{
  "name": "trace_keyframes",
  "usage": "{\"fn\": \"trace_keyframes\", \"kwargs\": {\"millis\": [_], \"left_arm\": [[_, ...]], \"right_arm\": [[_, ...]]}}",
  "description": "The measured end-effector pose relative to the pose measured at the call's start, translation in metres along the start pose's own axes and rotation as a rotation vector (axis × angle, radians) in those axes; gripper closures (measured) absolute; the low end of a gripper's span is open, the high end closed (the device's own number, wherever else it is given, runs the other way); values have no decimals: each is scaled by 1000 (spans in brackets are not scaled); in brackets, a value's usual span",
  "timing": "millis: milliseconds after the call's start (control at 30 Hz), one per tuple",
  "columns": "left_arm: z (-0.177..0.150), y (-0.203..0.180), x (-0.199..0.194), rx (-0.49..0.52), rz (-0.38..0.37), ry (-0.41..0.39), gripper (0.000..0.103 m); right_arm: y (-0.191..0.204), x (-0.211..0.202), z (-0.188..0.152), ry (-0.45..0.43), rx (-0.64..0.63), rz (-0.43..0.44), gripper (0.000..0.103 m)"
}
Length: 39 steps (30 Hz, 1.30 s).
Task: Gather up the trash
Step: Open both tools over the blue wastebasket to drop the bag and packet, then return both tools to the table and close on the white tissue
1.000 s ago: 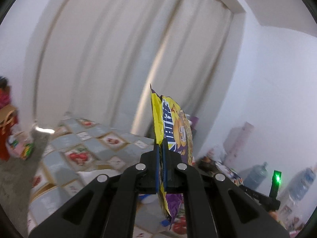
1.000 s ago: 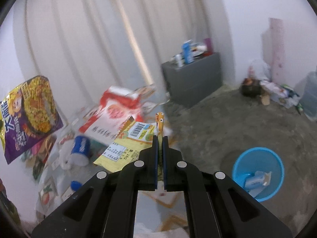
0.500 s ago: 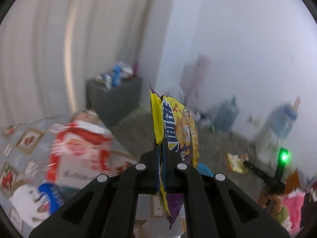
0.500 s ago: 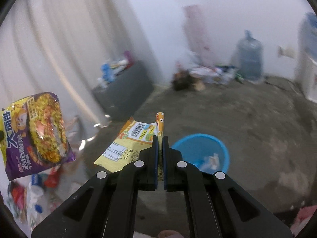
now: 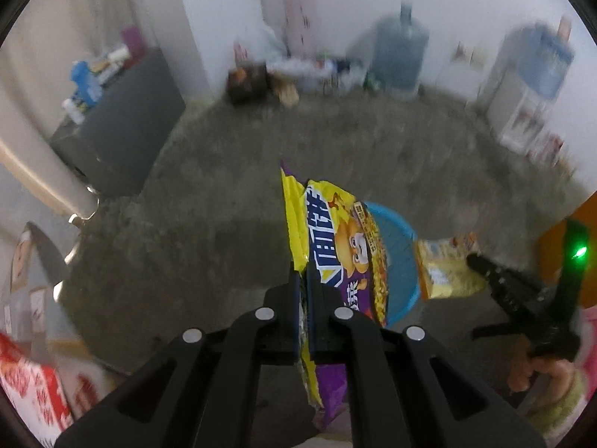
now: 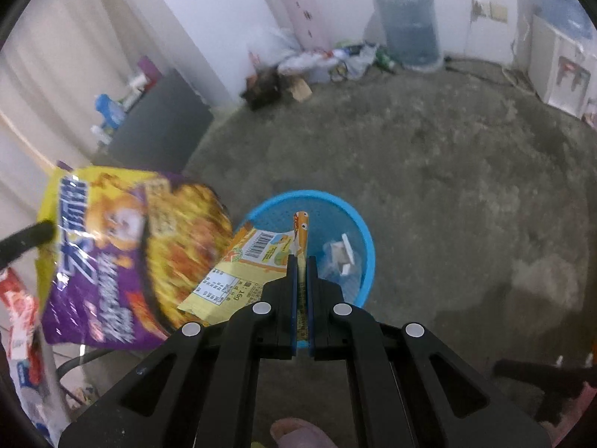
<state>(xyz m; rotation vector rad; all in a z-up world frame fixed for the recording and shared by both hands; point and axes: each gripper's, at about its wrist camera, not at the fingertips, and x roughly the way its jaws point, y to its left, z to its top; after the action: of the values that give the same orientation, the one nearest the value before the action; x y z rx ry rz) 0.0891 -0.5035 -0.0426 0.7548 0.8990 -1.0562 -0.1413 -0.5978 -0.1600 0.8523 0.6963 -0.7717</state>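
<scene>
My left gripper (image 5: pixel 306 280) is shut on a purple and yellow noodle packet (image 5: pixel 339 246), held upright above the floor. The packet also shows at the left of the right wrist view (image 6: pixel 127 254). My right gripper (image 6: pixel 301 265) is shut on a yellow snack wrapper (image 6: pixel 253 265), held over the near rim of a blue trash basket (image 6: pixel 358 231). The basket holds some white trash (image 6: pixel 341 255). In the left wrist view the basket (image 5: pixel 399 257) sits behind the noodle packet, with the right gripper (image 5: pixel 474 261) and its yellow wrapper (image 5: pixel 444 268) just right of it.
Bare concrete floor (image 6: pixel 447 156) surrounds the basket. A grey cabinet (image 6: pixel 160 119) stands at the left wall, a litter pile (image 6: pixel 317 63) and a water jug (image 6: pixel 408 26) at the far wall, a white dispenser (image 6: pixel 559 67) at right. A red and white bag (image 5: pixel 33 384) lies at lower left.
Both grippers swung away from the table and curtain toward the floor. The blue basket now sits right under the right gripper's wrapper. Both grips are unchanged.
</scene>
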Motion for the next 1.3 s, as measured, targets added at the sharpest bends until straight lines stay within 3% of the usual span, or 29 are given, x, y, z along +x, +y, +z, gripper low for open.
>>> {"fn": "trace_keyframes", "kwargs": {"millis": [100,200,267,367,400,467,700,933,1300], "left_arm": [[11,-10,47,33,53,69,99],[16,-8,79,4,68,97,97],[17,-1,95,-25,49,109,96],[19,-4,110,-32,50,154,75],[18,-4,112,-29,56,159,68],[20,-6,109,-26,61,147,65],[22,3,74,-57,53,81,60],[12,15,12,-95,34,-22,53],[-67,60,-109,-232,37,-207,50]], "right_arm": [[-1,28,3,41,1,-21,100],[-1,51,1,74,2,-28,99],[0,68,0,107,7,-10,89],[-1,88,-2,158,20,10,66],[-2,90,-2,162,31,17,66],[-5,86,-2,154,61,37,65],[-1,59,-1,115,66,69,60],[7,25,-2,72,33,104,50],[29,-35,-15,18,-69,165,48]]}}
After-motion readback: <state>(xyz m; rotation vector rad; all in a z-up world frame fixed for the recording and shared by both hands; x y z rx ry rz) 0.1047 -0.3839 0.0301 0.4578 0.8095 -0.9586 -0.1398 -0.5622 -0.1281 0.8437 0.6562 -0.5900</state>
